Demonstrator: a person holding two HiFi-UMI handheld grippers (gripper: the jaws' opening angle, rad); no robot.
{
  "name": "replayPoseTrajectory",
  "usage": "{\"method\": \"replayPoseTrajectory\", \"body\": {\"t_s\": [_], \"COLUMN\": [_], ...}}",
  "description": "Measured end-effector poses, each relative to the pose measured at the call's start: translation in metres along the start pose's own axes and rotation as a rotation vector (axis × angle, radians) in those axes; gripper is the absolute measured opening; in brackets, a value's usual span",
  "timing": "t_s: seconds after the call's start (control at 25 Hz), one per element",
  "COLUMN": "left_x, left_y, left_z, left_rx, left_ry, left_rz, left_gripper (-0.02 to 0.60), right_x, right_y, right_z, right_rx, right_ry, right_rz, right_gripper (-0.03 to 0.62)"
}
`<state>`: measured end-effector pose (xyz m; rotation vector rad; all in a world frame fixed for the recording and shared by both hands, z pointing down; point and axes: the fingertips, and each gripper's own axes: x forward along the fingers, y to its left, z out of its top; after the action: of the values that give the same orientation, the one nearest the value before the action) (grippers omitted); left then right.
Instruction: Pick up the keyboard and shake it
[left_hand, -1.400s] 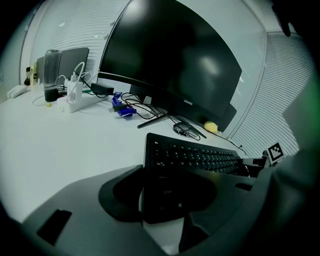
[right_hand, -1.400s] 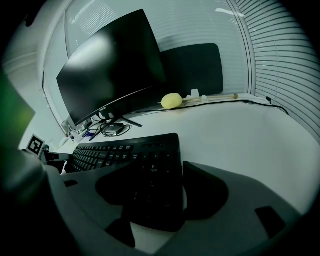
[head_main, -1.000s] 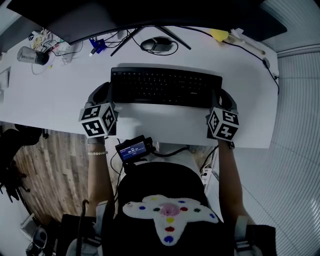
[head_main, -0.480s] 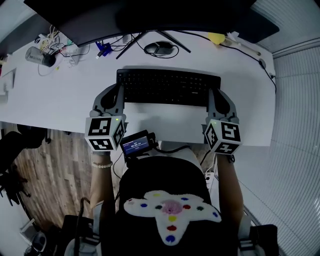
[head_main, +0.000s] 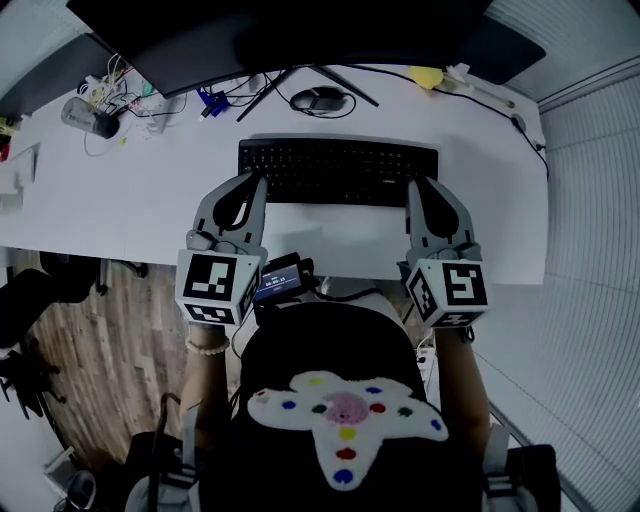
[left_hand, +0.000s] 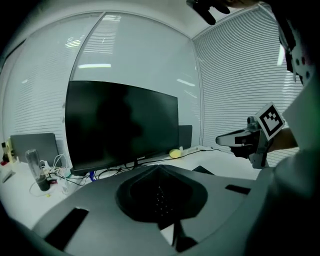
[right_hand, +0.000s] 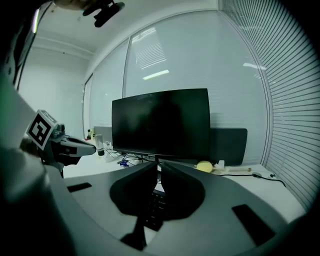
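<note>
The keyboard (head_main: 338, 172) lies flat on the white desk (head_main: 140, 200), near of the monitor (head_main: 300, 30); the left gripper (head_main: 258, 184), jaws pressed together on nothing, hovers over its near-left corner; the right gripper (head_main: 413, 187), likewise closed and empty, hovers over its near-right corner.

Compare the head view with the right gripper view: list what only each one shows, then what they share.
Only the head view: the mouse behind the keyboard, the wooden floor, the small screen at the person's lap, and the right gripper seen from outside with its marker cube.
Only the right gripper view: the dark screen face of the monitor, the glass wall behind it, and that gripper's own shut jaws seen from behind.
Both: the keyboard, the white desk, the yellow object and the left gripper.
</note>
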<state>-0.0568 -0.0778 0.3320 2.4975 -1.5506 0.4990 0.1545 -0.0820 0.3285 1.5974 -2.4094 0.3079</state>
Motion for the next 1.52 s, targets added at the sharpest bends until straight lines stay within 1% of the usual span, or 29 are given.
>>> {"method": "replayPoseTrajectory", "body": {"t_s": [0.16,0.32,0.6,0.88,1.08,1.24,1.52], "left_x": [-0.007,-0.009,-0.010,-0.011,-0.010,-0.009,-0.007], "left_y": [-0.010,-0.017,-0.020,-0.022,-0.024,-0.027,-0.028], "left_z": [0.007,0.010,0.013,0.011,0.009,0.010,0.007], "left_rx": [0.019,0.036,0.048,0.053,0.060,0.072,0.074], "left_ry": [-0.020,-0.033,-0.046,-0.040,-0.030,-0.027,-0.015], "left_rz": [-0.025,-0.047,-0.058,-0.062,-0.068,-0.071,-0.076], "left_gripper": [0.017,0.017,0.017,0.017,0.017,0.017,0.017], "right_x": [-0.007,-0.012,-0.014,-0.018,-0.019,-0.019,-0.017], "right_y": [0.008,0.009,0.015,0.021,0.021,0.019,0.020], "right_z": [0.010,0.013,0.010,0.009,0.008,0.008,0.008], "right_rx": [-0.024,-0.015,-0.019,-0.055,-0.060,-0.040,-0.065], "right_ry": [-0.034,-0.048,-0.044,-0.037,-0.030,-0.021,-0.018], "right_rz": [0.015,0.007,0.034,0.035,0.028,0.023,0.033], "right_gripper": [0.048,0.048,0.048,0.045,0.044,0.044,0.044]}}
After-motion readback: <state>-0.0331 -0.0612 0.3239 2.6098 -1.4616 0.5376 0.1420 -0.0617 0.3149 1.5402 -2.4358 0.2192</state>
